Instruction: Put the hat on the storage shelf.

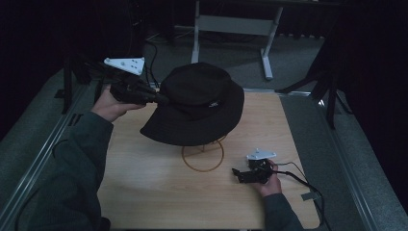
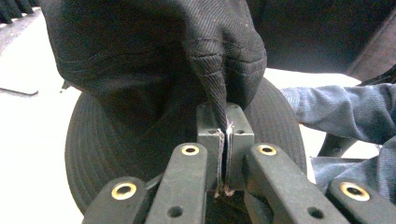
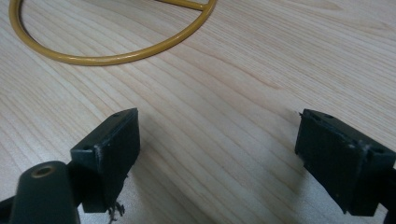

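Black fabric of 1 bucket hat (image 1: pixel 197 103), perched on 1 yellow wire stand (image 1: pixel 203 155), is pinched by the left gripper (image 2: pixel 226 140); the right gripper (image 3: pixel 217 154) gapes wide, empty, over 1 wooden table (image 1: pixel 144 187).

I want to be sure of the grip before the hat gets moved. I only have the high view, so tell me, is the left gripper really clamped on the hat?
Observer: Yes. In the left gripper view the left gripper has its jaws shut on a pinched fold of the black hat.
Operator: And the right gripper?
Observer: The right gripper has its jaws wide apart over bare wooden table, nothing between them.
Operator: Anything close to it?
Observer: The stand's yellow wire ring lies just ahead on the table.
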Motion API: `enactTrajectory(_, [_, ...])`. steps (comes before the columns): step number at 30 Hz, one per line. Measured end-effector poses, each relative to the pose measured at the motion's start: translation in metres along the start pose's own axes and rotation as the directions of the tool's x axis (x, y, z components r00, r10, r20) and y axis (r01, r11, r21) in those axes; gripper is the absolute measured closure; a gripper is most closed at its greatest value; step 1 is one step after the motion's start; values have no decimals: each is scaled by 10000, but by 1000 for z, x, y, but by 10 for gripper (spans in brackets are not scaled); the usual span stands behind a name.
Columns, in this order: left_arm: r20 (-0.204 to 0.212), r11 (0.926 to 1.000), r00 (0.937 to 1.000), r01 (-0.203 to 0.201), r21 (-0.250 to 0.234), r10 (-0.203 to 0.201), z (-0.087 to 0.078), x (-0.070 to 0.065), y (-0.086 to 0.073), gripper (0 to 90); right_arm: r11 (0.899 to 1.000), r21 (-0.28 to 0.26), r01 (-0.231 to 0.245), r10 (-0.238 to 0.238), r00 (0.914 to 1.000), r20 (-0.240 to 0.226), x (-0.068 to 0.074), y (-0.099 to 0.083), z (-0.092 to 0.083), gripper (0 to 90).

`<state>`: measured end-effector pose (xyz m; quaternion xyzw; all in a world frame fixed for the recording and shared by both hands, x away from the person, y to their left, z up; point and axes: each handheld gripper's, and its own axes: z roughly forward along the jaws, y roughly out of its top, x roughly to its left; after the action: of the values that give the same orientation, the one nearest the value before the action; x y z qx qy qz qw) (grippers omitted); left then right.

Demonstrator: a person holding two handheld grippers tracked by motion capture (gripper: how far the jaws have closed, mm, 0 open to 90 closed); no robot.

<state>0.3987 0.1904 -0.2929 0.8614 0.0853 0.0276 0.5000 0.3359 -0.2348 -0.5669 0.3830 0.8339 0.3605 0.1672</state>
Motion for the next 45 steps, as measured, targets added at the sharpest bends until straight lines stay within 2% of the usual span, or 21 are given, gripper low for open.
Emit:
enactTrajectory(14, [176,9987,9996,-230,450,222,14,-6,1,880,10000,-3,5,-5,10000,4,0,0,0,137])
enactTrajectory(23, [199,9975,9996,-206,670,193,22,-6,-4,875,10000,-2,1,-1,10000,3,0,0,0,137])
enactTrajectory(32, [197,9894,9995,-278,1422,252,38,-8,-11,838,10000,5,30,-30,10000,-8,0,0,0,137])
enactTrajectory(36, [22,9838,10000,-53,1790,50,44,-4,-19,786,10000,0,3,-3,10000,-2,0,0,0,137])
enactTrajectory(39, [-34,9805,10000,86,1963,-81,48,-2,-25,688,10000,-9,-2,2,10000,3,0,0,0,137])
enactTrajectory(41, [-111,9810,9997,239,1926,-222,49,-2,-28,622,10000,-8,-19,19,10000,-4,0,0,0,137])
enactTrajectory(45, [-287,9830,9990,387,1796,-341,48,-2,-31,550,10000,-7,-14,14,10000,-3,0,0,0,137])
